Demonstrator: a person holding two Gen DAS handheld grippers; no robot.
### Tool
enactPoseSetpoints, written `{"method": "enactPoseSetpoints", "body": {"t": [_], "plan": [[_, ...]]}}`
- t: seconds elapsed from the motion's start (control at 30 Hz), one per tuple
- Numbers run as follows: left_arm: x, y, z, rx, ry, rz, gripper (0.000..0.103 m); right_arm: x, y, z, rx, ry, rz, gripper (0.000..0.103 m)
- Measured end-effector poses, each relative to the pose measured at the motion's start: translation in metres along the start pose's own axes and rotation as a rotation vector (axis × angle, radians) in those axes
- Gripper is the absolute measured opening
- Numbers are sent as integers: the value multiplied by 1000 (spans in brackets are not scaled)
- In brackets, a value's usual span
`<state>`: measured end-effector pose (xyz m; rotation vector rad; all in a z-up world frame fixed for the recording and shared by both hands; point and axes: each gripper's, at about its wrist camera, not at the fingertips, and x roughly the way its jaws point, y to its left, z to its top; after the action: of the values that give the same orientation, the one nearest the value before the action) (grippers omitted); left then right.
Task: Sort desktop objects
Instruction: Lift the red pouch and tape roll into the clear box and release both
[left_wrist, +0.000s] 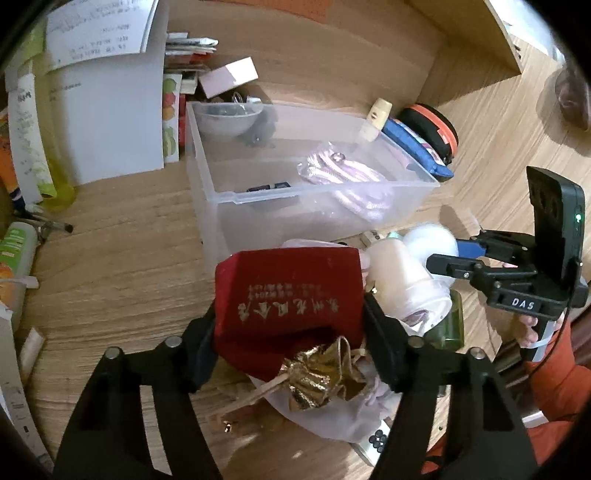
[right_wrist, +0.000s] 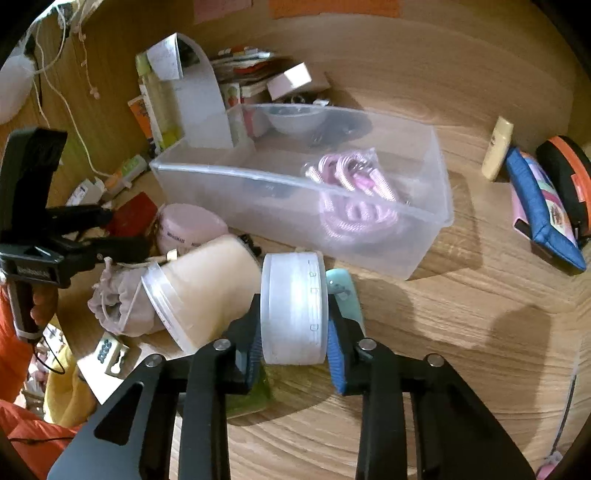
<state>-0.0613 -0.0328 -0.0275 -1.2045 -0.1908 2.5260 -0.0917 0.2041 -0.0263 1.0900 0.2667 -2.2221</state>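
Both grippers work the clutter just in front of the clear bin (left_wrist: 221, 155). The left gripper (left_wrist: 288, 325) pinches a red box (left_wrist: 288, 295) by its sides; the right gripper (right_wrist: 293, 332) clamps a white round jar (right_wrist: 294, 310). Each grip looks meant for lifting over the bin's near wall; inside, beside the pink cord (right_wrist: 351, 192), is bare floor.

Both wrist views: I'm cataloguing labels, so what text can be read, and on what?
"DAS": black body of the right tongs.
Gold characters on the red velvet pouch: upside down, unreadable.
Raised marks on the white plastic roll: too faint.
Print on the white paper sheets: blurred.
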Motion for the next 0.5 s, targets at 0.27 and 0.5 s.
{"method": "enactPoseSetpoints", "body": {"t": [0.27, 0.5], "plan": [[-29, -1, 7, 13, -82, 37, 50, -18, 3, 3, -19, -49, -4, 27], [-50, -1, 19, 7, -159, 60, 50, -40, 11, 15, -47, -110, -23, 27]]}}
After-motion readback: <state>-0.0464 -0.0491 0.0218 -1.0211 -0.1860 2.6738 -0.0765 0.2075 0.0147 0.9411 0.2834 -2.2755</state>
